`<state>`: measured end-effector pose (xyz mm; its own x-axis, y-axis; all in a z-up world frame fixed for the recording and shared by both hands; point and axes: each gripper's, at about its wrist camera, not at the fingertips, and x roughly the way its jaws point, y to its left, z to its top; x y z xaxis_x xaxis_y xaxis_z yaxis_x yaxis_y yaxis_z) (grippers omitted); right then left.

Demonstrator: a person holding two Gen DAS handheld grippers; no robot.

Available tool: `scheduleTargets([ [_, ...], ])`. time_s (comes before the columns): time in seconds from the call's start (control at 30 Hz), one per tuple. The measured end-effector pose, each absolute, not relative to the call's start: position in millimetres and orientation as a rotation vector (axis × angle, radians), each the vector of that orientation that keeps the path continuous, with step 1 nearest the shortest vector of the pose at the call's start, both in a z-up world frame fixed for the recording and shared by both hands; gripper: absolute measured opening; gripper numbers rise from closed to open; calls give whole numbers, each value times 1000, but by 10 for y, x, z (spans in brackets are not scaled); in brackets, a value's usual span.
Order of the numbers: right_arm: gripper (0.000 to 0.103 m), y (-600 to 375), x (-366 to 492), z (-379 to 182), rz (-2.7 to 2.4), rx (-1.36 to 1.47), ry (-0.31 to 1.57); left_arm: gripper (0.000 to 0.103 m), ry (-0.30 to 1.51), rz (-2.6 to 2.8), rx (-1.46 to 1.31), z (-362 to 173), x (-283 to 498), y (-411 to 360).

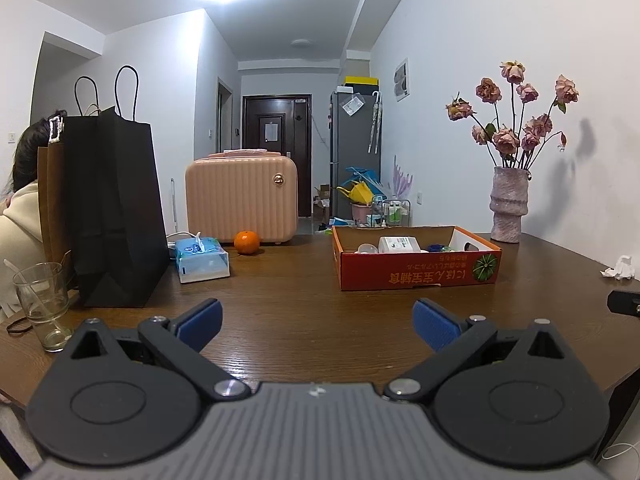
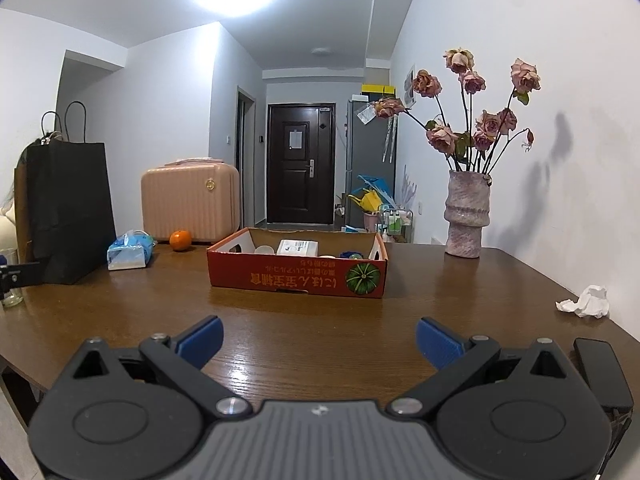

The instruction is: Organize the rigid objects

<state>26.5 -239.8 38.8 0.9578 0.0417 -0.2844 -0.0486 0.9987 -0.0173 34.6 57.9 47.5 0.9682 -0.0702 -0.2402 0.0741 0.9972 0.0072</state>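
A low red cardboard box (image 1: 416,272) stands on the brown wooden table (image 1: 288,308); it also shows in the right wrist view (image 2: 296,278). Inside lie a white box (image 1: 398,245), a white cup and a blue item. An orange (image 1: 247,242) sits behind, by a pink case (image 1: 241,196). My left gripper (image 1: 316,326) is open and empty, low over the near table. My right gripper (image 2: 318,342) is open and empty, also near the front edge. Part of the right gripper (image 1: 624,303) shows at the left view's right edge.
A black paper bag (image 1: 114,208), a blue tissue pack (image 1: 202,260) and a glass (image 1: 42,304) stand at the left. A vase of dried roses (image 2: 467,216) stands by the right wall. Crumpled tissue (image 2: 586,301) and a black flat object (image 2: 602,372) lie at the right. A person sits far left.
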Motion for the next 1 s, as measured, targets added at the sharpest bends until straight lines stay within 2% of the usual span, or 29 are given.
scheduleTargets([
  [1.0, 103, -2390, 280, 371, 31, -34, 292, 103, 247, -74, 15, 471, 344, 545],
])
